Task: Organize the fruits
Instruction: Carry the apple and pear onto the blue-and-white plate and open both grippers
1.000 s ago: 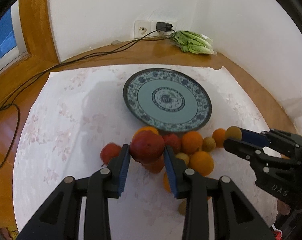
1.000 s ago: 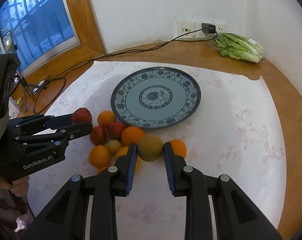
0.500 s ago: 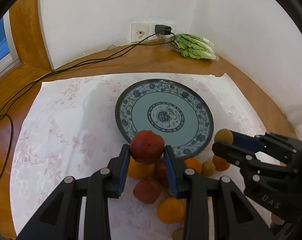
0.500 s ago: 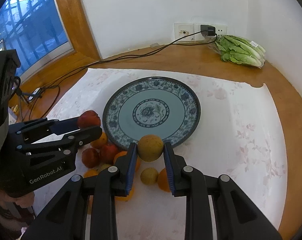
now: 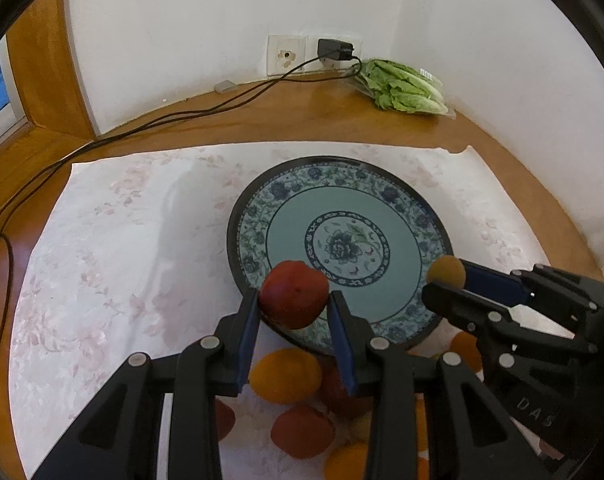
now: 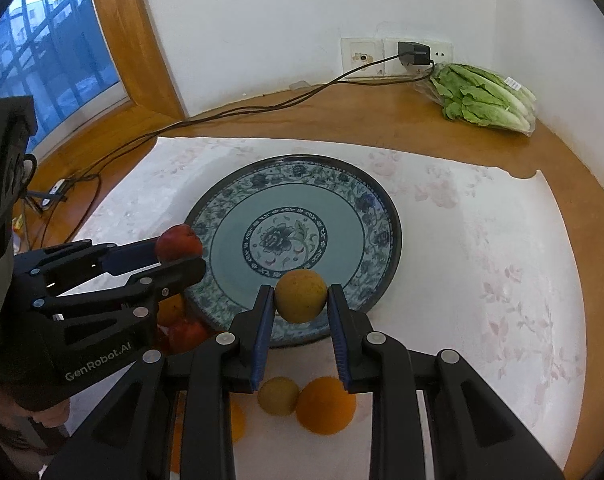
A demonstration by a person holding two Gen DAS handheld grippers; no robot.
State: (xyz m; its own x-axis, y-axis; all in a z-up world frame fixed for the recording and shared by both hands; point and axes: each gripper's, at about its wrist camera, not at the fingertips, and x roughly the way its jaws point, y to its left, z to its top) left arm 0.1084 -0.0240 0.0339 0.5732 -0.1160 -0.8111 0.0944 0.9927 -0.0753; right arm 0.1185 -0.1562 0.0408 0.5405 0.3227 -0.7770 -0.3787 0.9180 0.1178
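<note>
My left gripper [image 5: 293,312] is shut on a red apple [image 5: 293,294] and holds it above the near left rim of the blue patterned plate [image 5: 382,192]. My right gripper [image 6: 300,308] is shut on a yellow-brown round fruit [image 6: 300,296] above the plate's [image 6: 366,200] near rim. Each gripper shows in the other's view: the right one [image 5: 446,280] with its fruit [image 5: 446,270], the left one [image 6: 181,256] with the apple [image 6: 178,242]. Several oranges [image 6: 326,404] and red fruits [image 5: 302,430] lie on the white cloth below the grippers.
A bagged lettuce [image 6: 486,98] lies at the back right corner by the wall. A black cable [image 5: 173,120] runs from the wall socket [image 5: 334,50] across the wooden table to the left. The floral cloth [image 6: 482,260] covers the table's middle.
Both grippers have moved forward with their fruits, from over the fruit pile to over the plate's near rim. The pile now lies below and behind the fingertips.
</note>
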